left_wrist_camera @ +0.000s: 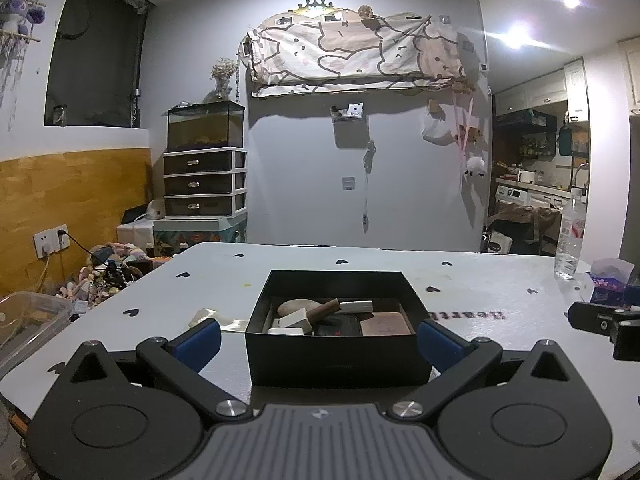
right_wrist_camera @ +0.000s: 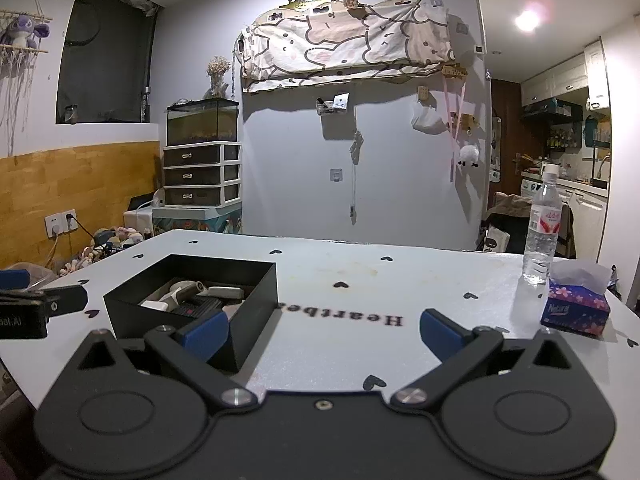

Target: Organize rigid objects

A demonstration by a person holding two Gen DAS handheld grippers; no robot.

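A black open box [left_wrist_camera: 336,354] stands on the white table [left_wrist_camera: 480,300], holding several small items: a pale stone, a brown stick, white blocks and a pink-brown pad. My left gripper [left_wrist_camera: 320,340] is open, its blue pads on either side of the box's near wall. A pale cream object [left_wrist_camera: 208,317] lies on the table just left of the box. In the right wrist view the box [right_wrist_camera: 192,312] sits at the left, and my right gripper [right_wrist_camera: 322,330] is open over bare table, its left pad in front of the box's near right corner.
A water bottle [right_wrist_camera: 542,232] and a purple tissue pack [right_wrist_camera: 576,308] stand at the table's right side. The other gripper shows at the edge of each view, on the right [left_wrist_camera: 604,322] and on the left [right_wrist_camera: 36,310]. A clear bin [left_wrist_camera: 28,316] sits off the table's left edge.
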